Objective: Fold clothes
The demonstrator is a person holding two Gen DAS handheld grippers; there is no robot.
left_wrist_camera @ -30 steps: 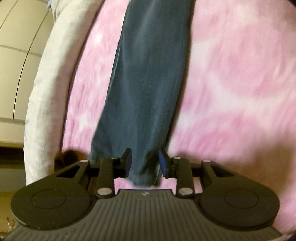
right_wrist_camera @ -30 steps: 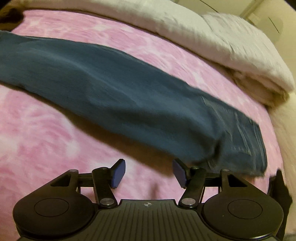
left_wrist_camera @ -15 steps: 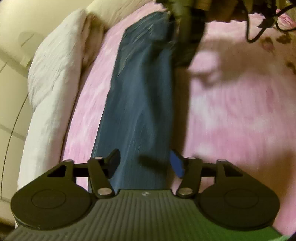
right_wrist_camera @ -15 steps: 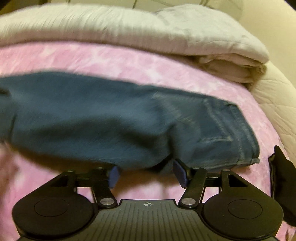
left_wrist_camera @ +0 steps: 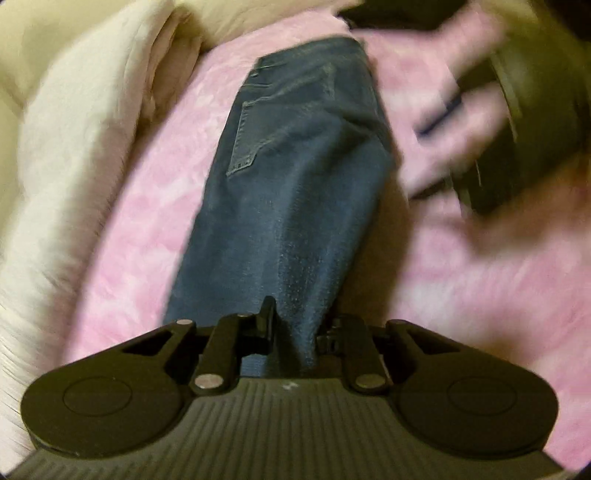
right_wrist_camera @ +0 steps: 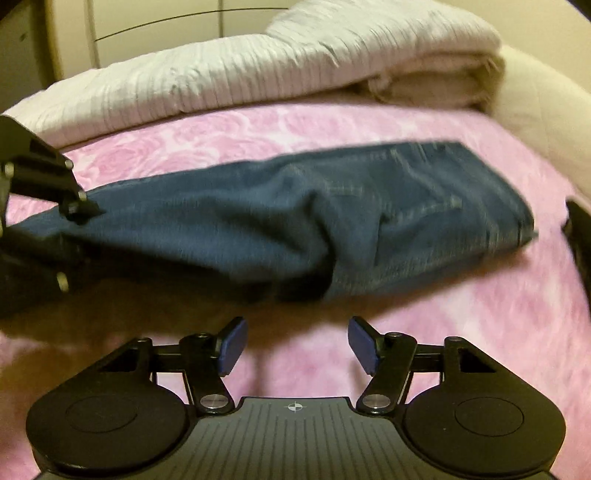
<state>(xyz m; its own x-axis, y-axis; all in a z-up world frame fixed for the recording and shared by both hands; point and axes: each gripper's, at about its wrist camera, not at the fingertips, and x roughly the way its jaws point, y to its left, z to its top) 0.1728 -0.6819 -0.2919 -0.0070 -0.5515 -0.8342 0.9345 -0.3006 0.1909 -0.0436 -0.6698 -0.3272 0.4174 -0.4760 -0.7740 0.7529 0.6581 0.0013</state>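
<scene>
The left gripper (left_wrist_camera: 293, 334), wide open a moment before, had shut on the leg end of the jeans (right_wrist_camera: 295, 218) lying long on the pink bed (right_wrist_camera: 424, 332), while the right gripper (right_wrist_camera: 294, 345) stayed open and empty near their middle, so a fold looked ready.

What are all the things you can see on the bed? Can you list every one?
jeans: one pair, dark blue, lying lengthwise across the middle of the pink blanket, waist end toward the pale headboard side.
pink blanket: one, pink with a lighter rose pattern, covering the bed under the jeans.
white duvet: one, white and ribbed, bunched along the far edge of the bed.
cream bedding: one folded layer, cream, under the duvet's end.
wardrobe doors: cream panels, behind the bed.
left hand-held gripper: one, black, closed on the leg end of the jeans.
right hand-held gripper: one, black with blue pads, open, above the blanket just short of the jeans.
</scene>
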